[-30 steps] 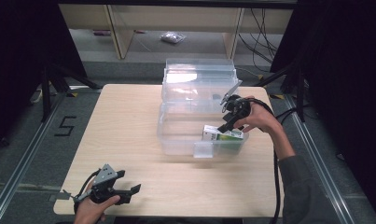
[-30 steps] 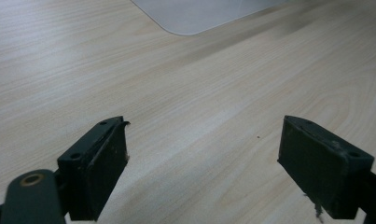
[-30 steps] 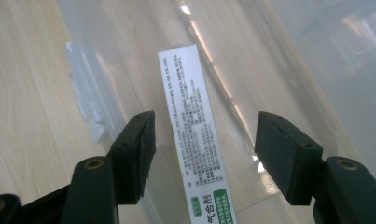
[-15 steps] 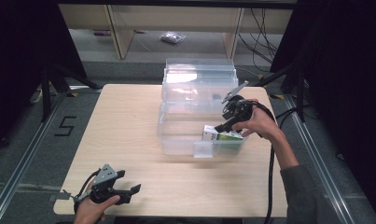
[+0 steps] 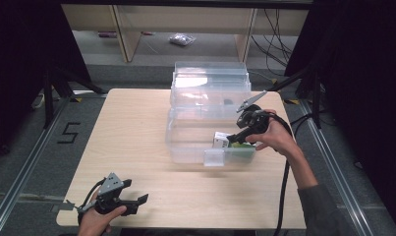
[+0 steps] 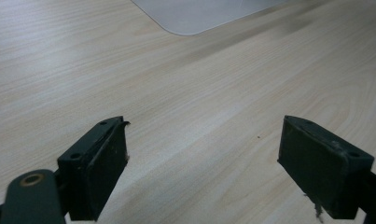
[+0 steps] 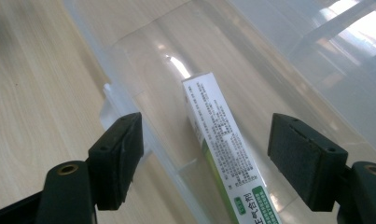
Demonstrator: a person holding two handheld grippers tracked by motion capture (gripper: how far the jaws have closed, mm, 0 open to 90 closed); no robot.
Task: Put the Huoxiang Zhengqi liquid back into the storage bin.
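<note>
**Over the clear bin: box laid inside, jaws spread wide**

At the right side of the table (image 5: 136, 147), the right gripper (image 5: 237, 139) is held just above the near right corner of a clear plastic bin (image 5: 185, 142), whose lid (image 5: 210, 78) stands raised at the back. A long white and green carton (image 7: 223, 149) is seen lying flat on the bin floor, close along the near wall, with one end pointing toward the bin's middle. In the right gripper view the two black jaws stand wide apart on either side of the carton, and nothing is pinched between them; whether they touch it cannot be told.

The left gripper (image 5: 131, 200) is rested near the front left edge of the table, well apart from the bin, its jaws likewise spread with only bare wood between them.

The step in hand is judged to be either the release of the carton into the bin or the reach to take it out; which one cannot be decided from this moment. If a release, the right gripper would need to be lifted straight up, clear of the near wall. If a pick, the jaws would have to be lowered astride the carton's narrow width and closed before any lift.
</note>
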